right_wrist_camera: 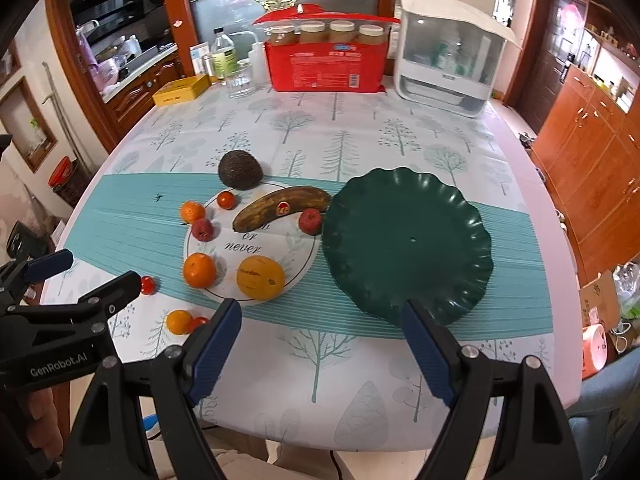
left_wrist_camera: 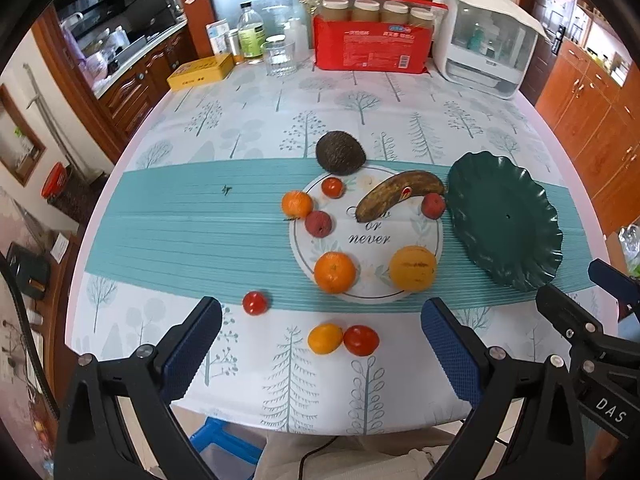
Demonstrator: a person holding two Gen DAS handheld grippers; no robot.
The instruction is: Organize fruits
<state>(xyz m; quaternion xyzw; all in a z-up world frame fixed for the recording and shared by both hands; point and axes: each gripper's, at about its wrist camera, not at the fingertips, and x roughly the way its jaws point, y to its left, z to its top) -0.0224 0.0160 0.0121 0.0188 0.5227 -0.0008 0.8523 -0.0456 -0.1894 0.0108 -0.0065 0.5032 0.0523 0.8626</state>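
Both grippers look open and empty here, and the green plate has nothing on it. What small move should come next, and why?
Probably lower the open left gripper onto the small orange fruit lying between its fingers. It lies nearest, beside a tomato, while the green plate sits bare in front of the open right gripper.

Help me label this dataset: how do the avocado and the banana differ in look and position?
The avocado is rounded, near-black and rough-skinned; the banana is long, curved, brown-mottled and carries a red sticker. The avocado sits at the far edge of the printed white circle, while the banana lies across the circle, its tip near the green plate. Both lie loose on the table, neither gripped.
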